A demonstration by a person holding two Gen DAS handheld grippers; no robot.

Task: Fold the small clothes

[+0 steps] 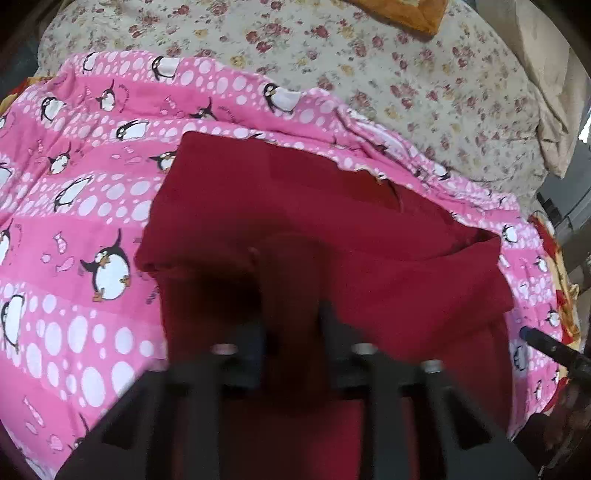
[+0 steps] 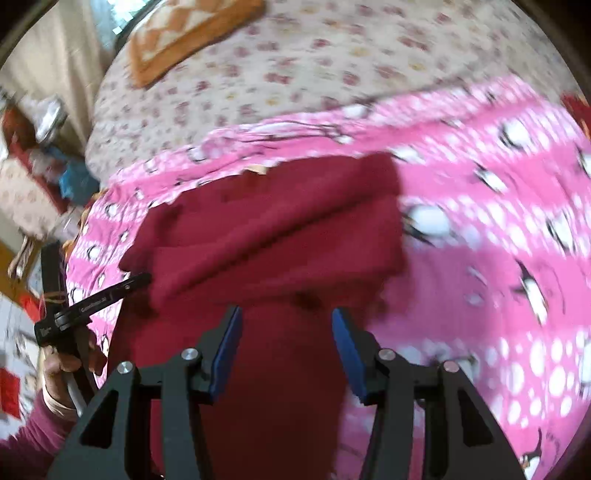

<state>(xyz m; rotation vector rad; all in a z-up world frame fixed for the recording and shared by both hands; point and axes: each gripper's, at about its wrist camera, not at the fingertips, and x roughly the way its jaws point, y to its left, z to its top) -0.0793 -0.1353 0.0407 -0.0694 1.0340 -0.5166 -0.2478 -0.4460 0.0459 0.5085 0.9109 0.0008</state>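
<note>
A dark red garment [image 1: 295,206] lies partly folded on a pink penguin-print sheet [image 1: 81,221]. My left gripper [image 1: 291,332] sits low over its near part, with red cloth between its blurred fingers; the jaws look closed on the cloth. In the right wrist view the same red garment [image 2: 273,229] lies ahead, a fold running across it. My right gripper [image 2: 286,332] is open above the garment's near part, blue pads [image 2: 229,347] apart, nothing between them. The left gripper's handle [image 2: 88,302] and the hand holding it show at the left.
A floral bedspread [image 1: 369,66] covers the bed beyond the pink sheet [image 2: 498,221]. An orange patterned cushion [image 2: 184,33] lies at the far side. The bed's edge and cluttered room items [image 2: 33,166] are at the left of the right wrist view.
</note>
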